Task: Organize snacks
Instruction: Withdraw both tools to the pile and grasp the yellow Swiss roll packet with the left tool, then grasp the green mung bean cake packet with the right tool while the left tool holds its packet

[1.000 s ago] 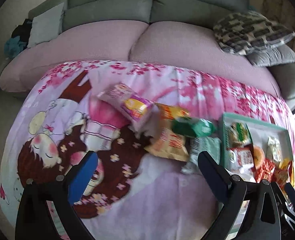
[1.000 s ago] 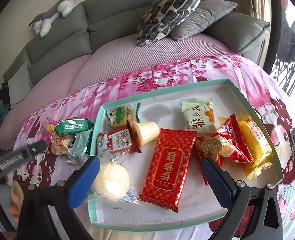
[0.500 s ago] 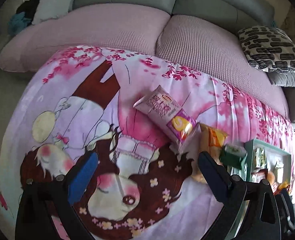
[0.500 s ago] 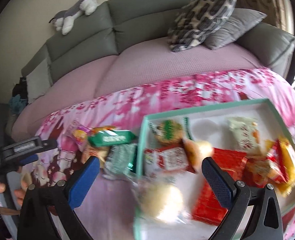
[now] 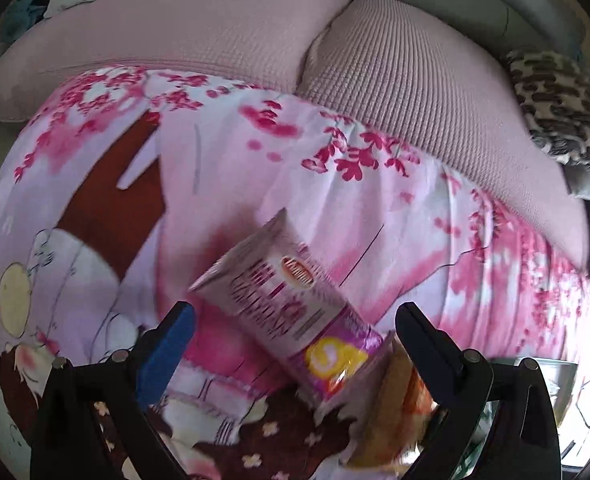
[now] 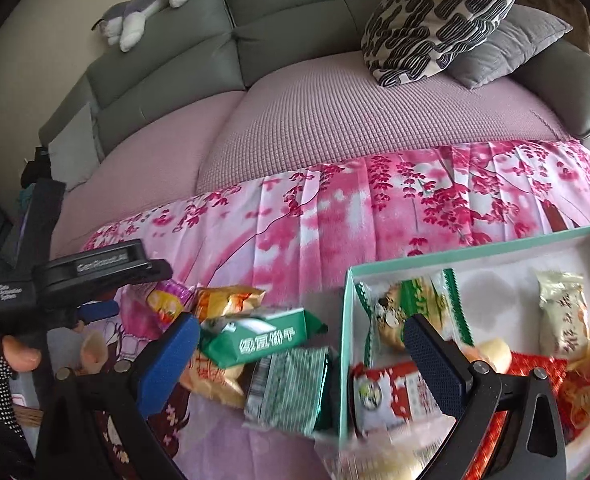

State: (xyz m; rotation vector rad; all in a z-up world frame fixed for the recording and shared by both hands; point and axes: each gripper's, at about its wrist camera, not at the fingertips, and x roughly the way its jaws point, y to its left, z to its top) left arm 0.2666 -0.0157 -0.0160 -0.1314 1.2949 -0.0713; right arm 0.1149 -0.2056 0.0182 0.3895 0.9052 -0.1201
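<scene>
Tray (image 6: 345, 344) partly filled, four-odd packets outside; we've both claws spread and empty, left claw (image 5: 295, 344) straddling the pink packet (image 5: 291, 312), right claw (image 6: 301, 356) over the green packet (image 6: 255, 336).

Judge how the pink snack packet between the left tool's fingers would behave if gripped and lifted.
The pink snack packet looks like a puffed, sealed film pouch, so it is probably light and would dent under the left tool. Its glossy wrapper may slip. One end overlaps the orange packet, which might shift with it.
</scene>
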